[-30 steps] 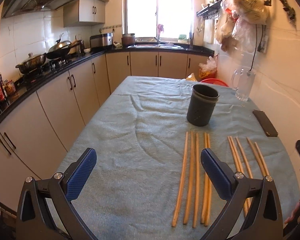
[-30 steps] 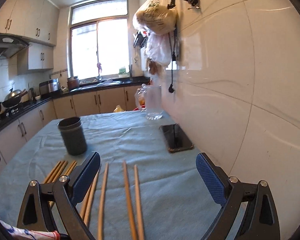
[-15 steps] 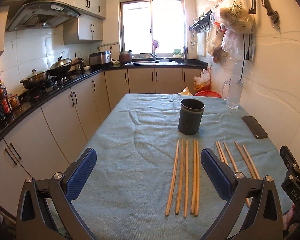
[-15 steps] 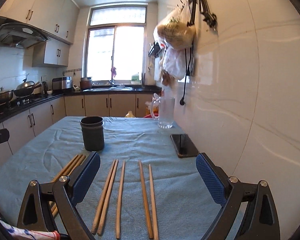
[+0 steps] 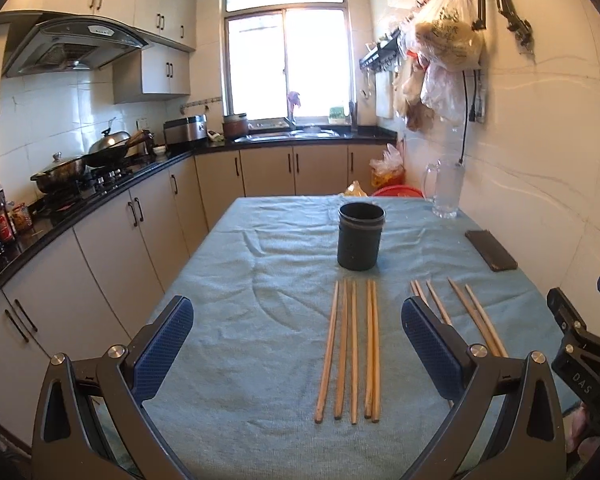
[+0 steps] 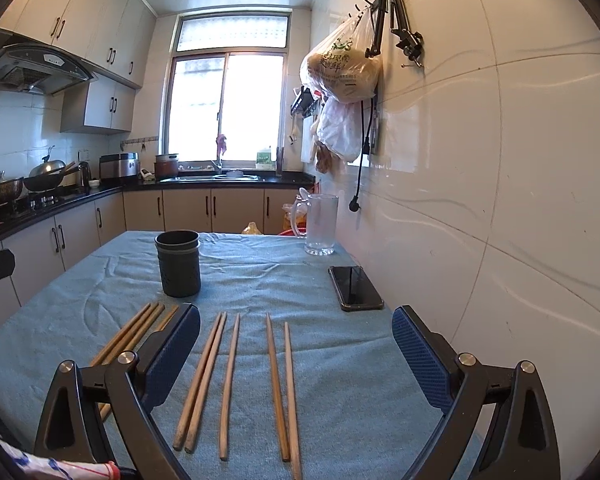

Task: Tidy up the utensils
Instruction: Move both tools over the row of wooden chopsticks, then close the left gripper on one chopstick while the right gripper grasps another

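Two hand-held grippers, left [image 5: 296,344] and right [image 6: 296,354], are hovering wide open over chopsticks [image 5: 350,350] lying by the black cup [image 5: 360,242].

Left gripper [image 5: 296,344] spread wide above five chopsticks [image 5: 350,350] lying before the black holder [image 5: 360,242]

Home kitchen, range hood [image 5: 72,46], sink [image 6: 216,177], cabinets [image 5: 148,220]

Daylight enters through the window [image 5: 286,62], which is blown out white in both views. Interior evenly bright; shadows on the tablecloth [image 5: 260,300] soft. Glare patches on the tiled wall [image 6: 480,128]. Strong fisheye curvature, dark vignette at corners. Focus sharp, slight softness toward edges.
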